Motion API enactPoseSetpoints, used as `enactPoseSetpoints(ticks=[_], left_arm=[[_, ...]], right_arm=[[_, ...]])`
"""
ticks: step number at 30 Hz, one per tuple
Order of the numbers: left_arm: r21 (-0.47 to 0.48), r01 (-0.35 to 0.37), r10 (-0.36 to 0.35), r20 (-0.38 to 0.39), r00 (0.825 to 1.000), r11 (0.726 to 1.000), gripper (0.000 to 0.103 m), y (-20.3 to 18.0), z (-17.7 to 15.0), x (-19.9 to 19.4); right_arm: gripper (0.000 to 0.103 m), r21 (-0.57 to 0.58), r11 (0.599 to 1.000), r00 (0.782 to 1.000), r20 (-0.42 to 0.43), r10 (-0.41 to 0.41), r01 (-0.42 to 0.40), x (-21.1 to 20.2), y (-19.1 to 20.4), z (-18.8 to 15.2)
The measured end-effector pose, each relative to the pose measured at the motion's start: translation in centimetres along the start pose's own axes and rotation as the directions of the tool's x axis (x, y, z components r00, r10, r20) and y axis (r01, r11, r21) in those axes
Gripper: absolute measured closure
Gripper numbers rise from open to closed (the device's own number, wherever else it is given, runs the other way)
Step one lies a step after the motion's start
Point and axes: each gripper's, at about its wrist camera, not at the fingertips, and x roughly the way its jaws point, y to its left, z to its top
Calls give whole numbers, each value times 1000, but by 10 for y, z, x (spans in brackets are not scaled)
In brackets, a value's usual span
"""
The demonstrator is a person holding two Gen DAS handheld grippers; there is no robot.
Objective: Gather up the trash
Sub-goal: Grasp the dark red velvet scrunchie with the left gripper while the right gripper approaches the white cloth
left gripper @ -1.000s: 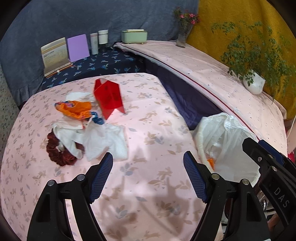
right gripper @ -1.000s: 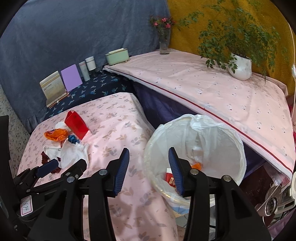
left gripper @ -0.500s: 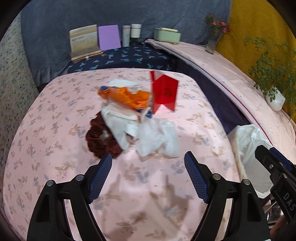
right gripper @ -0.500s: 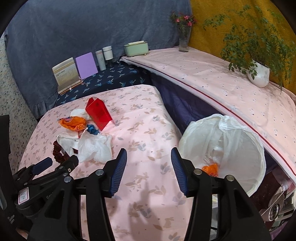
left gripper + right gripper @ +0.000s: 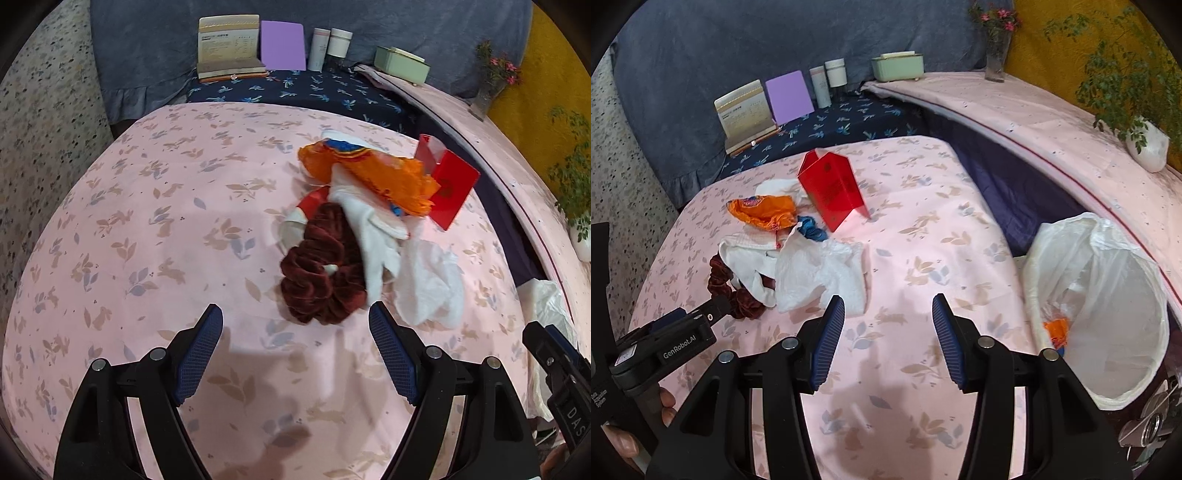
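Note:
A pile of trash lies on the pink flowered bedspread: a dark red scrunchie, a white cloth, an orange wrapper, a crumpled white tissue and a red folded card. My left gripper is open, just short of the scrunchie, with nothing between its fingers. My right gripper is open and empty beside the tissue. The bin with a white bag stands to its right with an orange scrap inside. The left gripper shows by the scrunchie.
At the back a book, a purple card, two bottles and a green box stand on a dark blue cloth. A raised pink ledge carries a vase and a potted plant. A hand holds the left gripper.
Both grippers have swung left, away from the bin and toward the trash pile, and sunk a little. The pile now sits nearer and larger in both views.

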Motion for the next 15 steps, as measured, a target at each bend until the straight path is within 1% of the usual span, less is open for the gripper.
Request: enactPoseSetpoints(ticks=[15], left_arm=[[-1, 54, -54, -41, 998, 999, 26, 9, 18, 38]], right_arm=[[56, -9, 999, 995, -90, 39, -40, 67, 28, 11]])
